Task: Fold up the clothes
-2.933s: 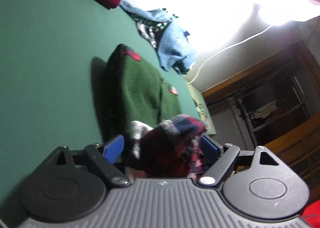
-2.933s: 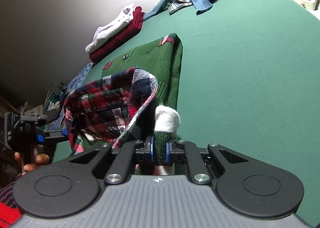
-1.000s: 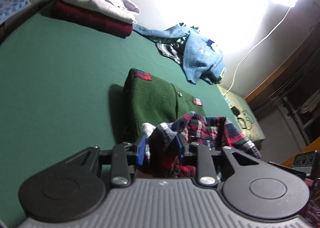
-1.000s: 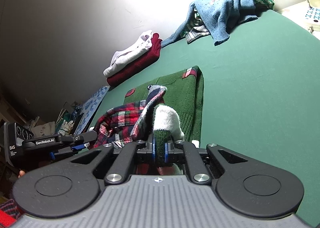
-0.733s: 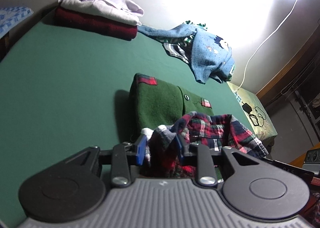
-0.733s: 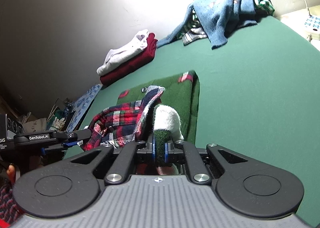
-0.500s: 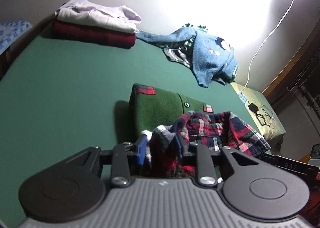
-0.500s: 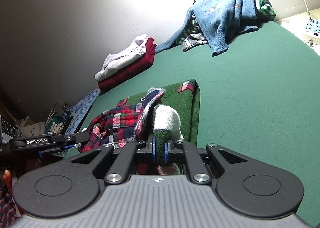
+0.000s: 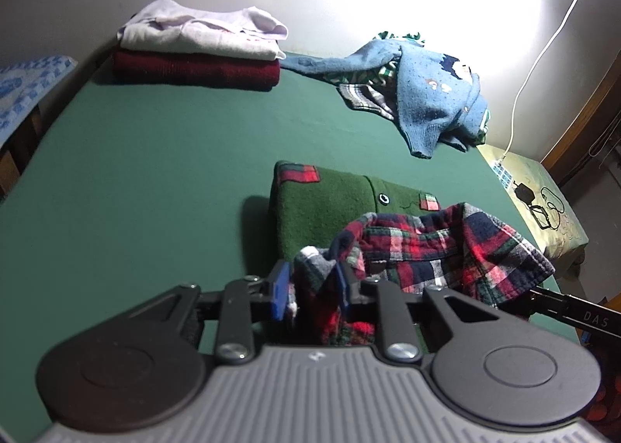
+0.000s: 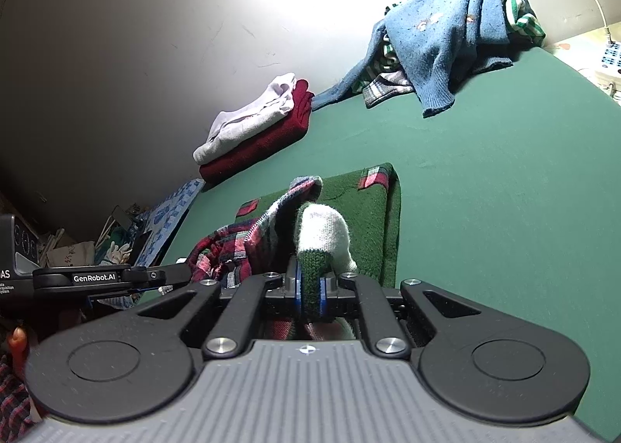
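Fingers, both pairs, clamped on cloth: left gripper (image 9: 310, 289) jaws closing, with a bunch of plaid shirt (image 9: 438, 249) between the blue pads; right gripper (image 10: 308, 287) nearly together, pinching a green-and-white knit cuff (image 10: 320, 245). Table (image 9: 155, 179): green cover, wide, mostly bare in the middle. Blue sweater (image 9: 427, 93): unfolded heap at the far edge, over striped and checked pieces. Stack (image 9: 198, 54): pale top on a dark red knit, folded, far left corner. Green cardigan (image 9: 330, 206): folded flat, plaid tabs and a button showing, near edge, just beyond both grippers. Plaid shirt: crumpled, lifted over the cardigan's near end, slung between the two grippers; it spills rightward from the left pads and lies just left of the right pads. Handling, as judged: light, limp flannel, not slippery, not fragile; it will sag and bunch wherever unsupported, so seams, collar or hem corners look the best holds for spreading. Cuff: thick, springy knit; which garment it belongs to cannot be told.
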`<state>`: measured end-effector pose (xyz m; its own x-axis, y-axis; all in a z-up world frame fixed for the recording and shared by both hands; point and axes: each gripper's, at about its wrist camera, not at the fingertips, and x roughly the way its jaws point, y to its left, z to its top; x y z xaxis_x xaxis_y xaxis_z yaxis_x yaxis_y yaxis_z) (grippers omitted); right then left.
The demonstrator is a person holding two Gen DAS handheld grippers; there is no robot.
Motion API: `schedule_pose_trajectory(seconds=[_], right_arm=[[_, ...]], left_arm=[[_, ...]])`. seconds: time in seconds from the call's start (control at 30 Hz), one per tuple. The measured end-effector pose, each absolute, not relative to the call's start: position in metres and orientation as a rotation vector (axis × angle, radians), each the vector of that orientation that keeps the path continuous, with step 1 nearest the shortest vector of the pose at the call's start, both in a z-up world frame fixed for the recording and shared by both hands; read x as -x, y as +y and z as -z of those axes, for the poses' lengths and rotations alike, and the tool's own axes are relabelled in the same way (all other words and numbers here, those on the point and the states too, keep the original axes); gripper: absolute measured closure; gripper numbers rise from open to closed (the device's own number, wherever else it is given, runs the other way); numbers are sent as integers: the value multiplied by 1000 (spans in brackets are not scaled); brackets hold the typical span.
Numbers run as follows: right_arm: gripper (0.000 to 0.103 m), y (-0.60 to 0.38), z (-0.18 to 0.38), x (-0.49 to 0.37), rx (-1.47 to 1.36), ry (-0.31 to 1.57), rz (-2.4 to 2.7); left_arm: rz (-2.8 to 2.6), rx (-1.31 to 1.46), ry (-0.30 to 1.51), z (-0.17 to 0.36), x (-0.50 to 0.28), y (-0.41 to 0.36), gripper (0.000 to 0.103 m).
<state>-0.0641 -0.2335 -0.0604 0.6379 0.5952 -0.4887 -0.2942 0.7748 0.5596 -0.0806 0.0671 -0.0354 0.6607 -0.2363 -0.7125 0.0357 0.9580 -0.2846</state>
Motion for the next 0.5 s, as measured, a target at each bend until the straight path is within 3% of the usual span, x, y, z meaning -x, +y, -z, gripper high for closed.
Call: schedule_pose_trajectory(seconds=[0.5], right_arm=[[94, -230, 53, 58, -456, 682, -537]], left_arm=[[128, 257, 852, 28, 67, 69, 81]])
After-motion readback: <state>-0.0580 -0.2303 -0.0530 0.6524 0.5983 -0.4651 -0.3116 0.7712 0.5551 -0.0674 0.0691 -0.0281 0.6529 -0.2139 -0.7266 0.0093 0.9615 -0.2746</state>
